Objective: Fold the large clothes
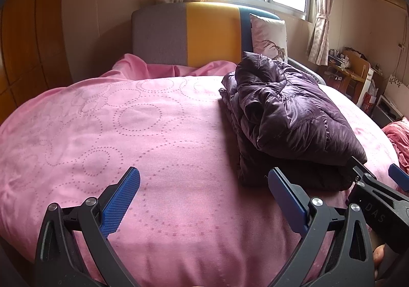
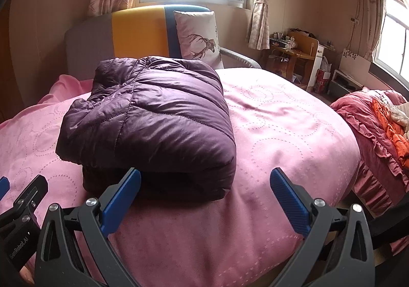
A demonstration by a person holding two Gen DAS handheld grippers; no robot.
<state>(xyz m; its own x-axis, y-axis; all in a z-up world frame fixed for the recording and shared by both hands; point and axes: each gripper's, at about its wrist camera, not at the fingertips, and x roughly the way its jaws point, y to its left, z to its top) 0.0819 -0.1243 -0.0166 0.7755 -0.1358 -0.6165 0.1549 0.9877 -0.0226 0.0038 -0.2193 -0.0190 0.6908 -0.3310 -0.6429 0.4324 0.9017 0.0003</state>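
Note:
A dark purple quilted puffer jacket (image 1: 291, 118) lies folded in a thick stack on the pink bedspread (image 1: 127, 120); it also shows in the right wrist view (image 2: 153, 120). My left gripper (image 1: 204, 179) is open and empty, low over the bedspread, to the left of and nearer than the jacket. My right gripper (image 2: 204, 179) is open and empty, just in front of the jacket's near edge, with its left finger (image 2: 122, 197) close to the fold. The right gripper also shows in the left wrist view (image 1: 375, 174) beside the jacket's near right corner.
A grey, yellow and blue headboard (image 1: 189, 33) and a deer-print pillow (image 2: 199, 36) stand at the bed's far end. A red ruffled blanket with orange cloth (image 2: 378, 123) lies to the right. A cluttered wooden desk (image 2: 294, 51) stands by the wall under a window.

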